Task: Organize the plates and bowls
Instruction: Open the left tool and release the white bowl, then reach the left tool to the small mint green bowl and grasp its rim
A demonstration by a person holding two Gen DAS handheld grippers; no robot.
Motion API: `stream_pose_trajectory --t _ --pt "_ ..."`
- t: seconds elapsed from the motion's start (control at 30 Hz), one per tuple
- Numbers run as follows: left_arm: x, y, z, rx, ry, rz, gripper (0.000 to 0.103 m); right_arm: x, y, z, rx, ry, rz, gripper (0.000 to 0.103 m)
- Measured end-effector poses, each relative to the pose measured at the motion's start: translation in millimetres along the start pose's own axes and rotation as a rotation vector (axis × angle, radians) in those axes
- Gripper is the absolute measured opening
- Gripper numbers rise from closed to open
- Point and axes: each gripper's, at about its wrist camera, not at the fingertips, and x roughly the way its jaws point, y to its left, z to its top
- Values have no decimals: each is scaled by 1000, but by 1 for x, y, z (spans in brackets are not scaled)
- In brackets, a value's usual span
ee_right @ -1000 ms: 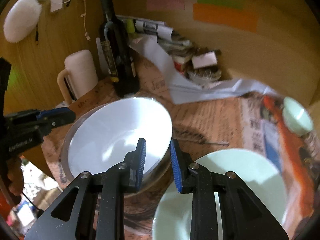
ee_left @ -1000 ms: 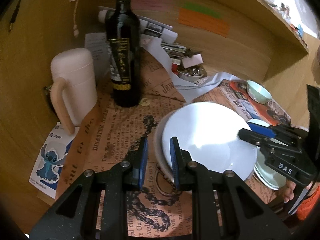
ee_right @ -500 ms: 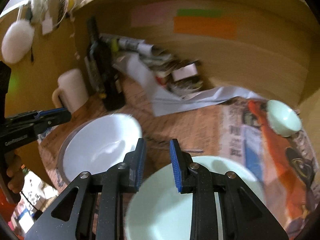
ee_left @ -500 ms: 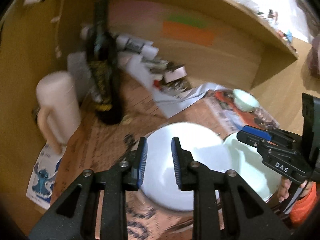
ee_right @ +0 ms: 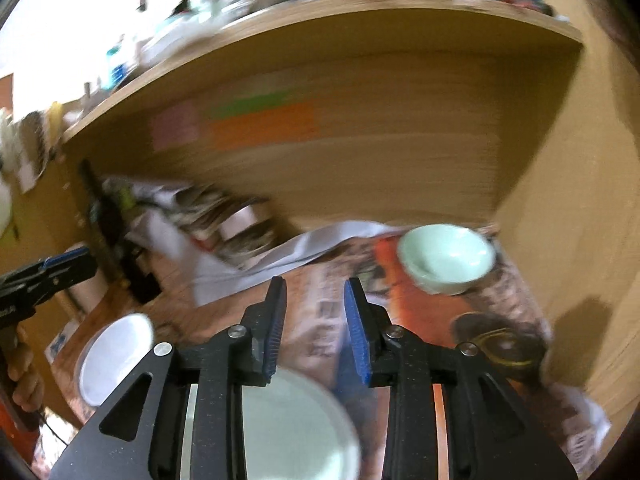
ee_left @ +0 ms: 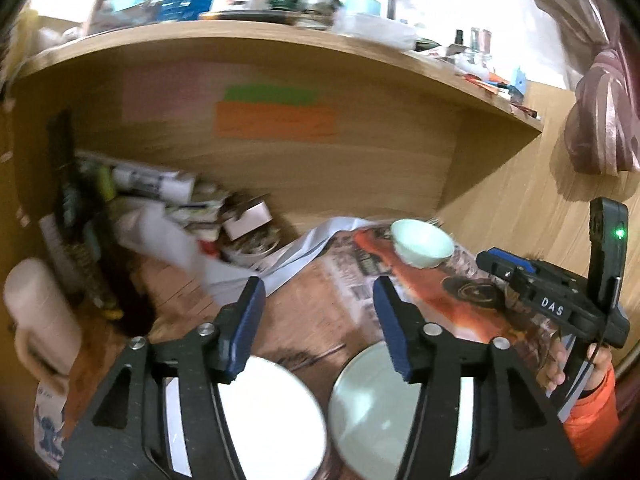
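Both grippers (ee_left: 318, 300) (ee_right: 314, 304) higher than before, jaws opening, empty.

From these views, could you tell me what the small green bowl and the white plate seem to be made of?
Small green bowl: probably glazed ceramic; pale, smooth, with soft sheen inside. White plate: probably glazed ceramic or melamine; plain glossy white, but blurred.

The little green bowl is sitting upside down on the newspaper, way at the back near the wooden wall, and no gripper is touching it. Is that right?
Not quite. The little green bowl is right side up: the right wrist view shows its open hollow facing up. The rest holds: it sits on the newspaper at the back near the wooden wall, and neither gripper touches it.
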Motion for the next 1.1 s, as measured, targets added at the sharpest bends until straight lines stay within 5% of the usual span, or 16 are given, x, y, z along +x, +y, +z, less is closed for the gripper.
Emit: stream_pose_trajectory --t 0.27,0.63,1.1 --pt "70 -30 30 5 98 -74 63 28 -65 12 93 17 -132 38" --pt "168 -48 36 70 223 -22 63 116 -118 5 157 167 -274 38" --pt "218 -33 28 74 306 17 63 174 -157 -2 222 283 -354 39"
